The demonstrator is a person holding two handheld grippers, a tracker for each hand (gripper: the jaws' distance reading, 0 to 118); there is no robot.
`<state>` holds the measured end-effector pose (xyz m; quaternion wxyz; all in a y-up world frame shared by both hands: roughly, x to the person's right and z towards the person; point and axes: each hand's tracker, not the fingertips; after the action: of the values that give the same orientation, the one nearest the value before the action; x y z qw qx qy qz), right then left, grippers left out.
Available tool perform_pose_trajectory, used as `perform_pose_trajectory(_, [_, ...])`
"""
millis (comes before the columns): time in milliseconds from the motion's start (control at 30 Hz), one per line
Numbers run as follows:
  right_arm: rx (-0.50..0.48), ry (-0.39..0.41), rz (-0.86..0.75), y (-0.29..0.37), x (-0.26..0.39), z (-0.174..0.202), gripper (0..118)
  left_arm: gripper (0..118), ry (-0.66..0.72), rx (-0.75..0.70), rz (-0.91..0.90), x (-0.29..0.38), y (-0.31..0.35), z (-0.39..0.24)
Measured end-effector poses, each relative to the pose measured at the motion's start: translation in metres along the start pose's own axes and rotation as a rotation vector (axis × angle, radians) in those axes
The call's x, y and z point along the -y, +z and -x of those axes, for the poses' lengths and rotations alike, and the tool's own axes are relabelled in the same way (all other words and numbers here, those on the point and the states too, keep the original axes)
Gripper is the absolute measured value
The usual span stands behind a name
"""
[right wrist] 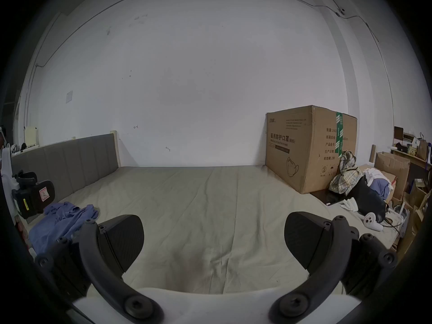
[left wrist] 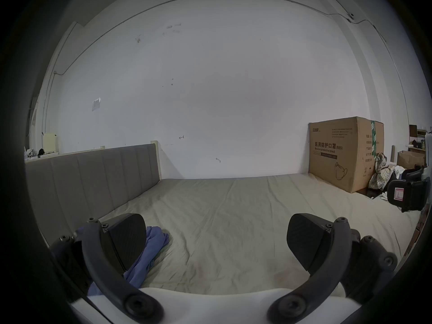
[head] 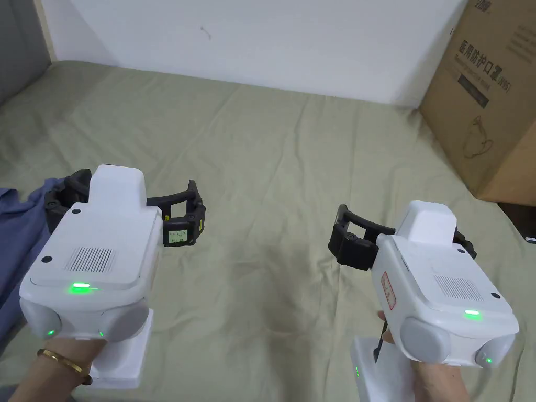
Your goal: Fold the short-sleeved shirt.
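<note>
Partly cropped: crumpled blue shirt (head: 21,230)

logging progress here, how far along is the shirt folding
Nothing looks done: the blue shirt lies crumpled at the left edge of the bed sheet. In hand: nothing, since the left hand-held gripper and right hand-held gripper are both open and empty above the sheet. Left: grasping, spreading and every fold.
</note>
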<state>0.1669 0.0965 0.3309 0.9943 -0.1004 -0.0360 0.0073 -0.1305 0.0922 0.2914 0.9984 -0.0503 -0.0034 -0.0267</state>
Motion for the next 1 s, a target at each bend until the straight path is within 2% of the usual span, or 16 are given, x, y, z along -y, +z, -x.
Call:
perform_pose_trajectory(200, [-0.001, 0.025, 0.006, 0.000, -0.003, 0.003, 117, 118, 0.002, 0.011, 0.016, -0.001, 0.001, -0.002])
perform_pose_trajectory(233, [0.000, 0.045, 0.012, 0.000, -0.005, 0.004, 116, 118, 0.004, 0.020, 0.019, -0.001, 0.001, -0.002])
perform_pose_trajectory(267, [0.001, 0.060, 0.006, 0.001, -0.006, 0.005, 108, 110, 0.001, 0.025, 0.017, -0.002, 0.002, -0.002])
perform_pose_trajectory(300, [0.005, 0.072, -0.002, 0.003, -0.007, 0.007, 96, 99, -0.004, 0.027, 0.015, -0.003, 0.003, -0.003])
perform_pose_trajectory(333, [0.005, 0.073, -0.004, 0.004, -0.009, 0.008, 76, 82, -0.016, 0.025, 0.017, -0.004, 0.003, -0.004])
perform_pose_trajectory(367, [0.008, 0.071, -0.006, 0.005, -0.011, 0.008, 43, 55, -0.032, 0.017, 0.022, -0.005, 0.002, -0.005])
perform_pose_trajectory(400, [0.007, 0.064, -0.007, 0.005, -0.013, 0.007, 18, 35, -0.044, 0.014, 0.025, -0.007, 0.002, -0.006])
perform_pose_trajectory(433, [0.008, 0.054, -0.006, 0.004, -0.014, 0.007, 2, 21, -0.048, 0.013, 0.023, -0.007, 0.002, -0.006])
perform_pose_trajectory(467, [0.017, 0.044, -0.010, 0.005, -0.015, 0.007, 0, 8, -0.046, 0.009, 0.019, -0.007, 0.003, -0.006])
perform_pose_trajectory(500, [0.009, 0.033, -0.015, 0.006, -0.016, 0.007, 0, 0, -0.039, 0.010, 0.015, -0.008, 0.004, -0.006])
perform_pose_trajectory(867, [-0.027, 0.014, -0.012, 0.010, -0.022, 0.007, 0, 0, -0.004, 0.032, 0.012, -0.014, 0.009, -0.003])
perform_pose_trajectory(1000, [-0.035, 0.032, -0.008, 0.008, -0.024, 0.010, 0, 0, -0.001, 0.019, 0.008, -0.016, 0.009, 0.001])
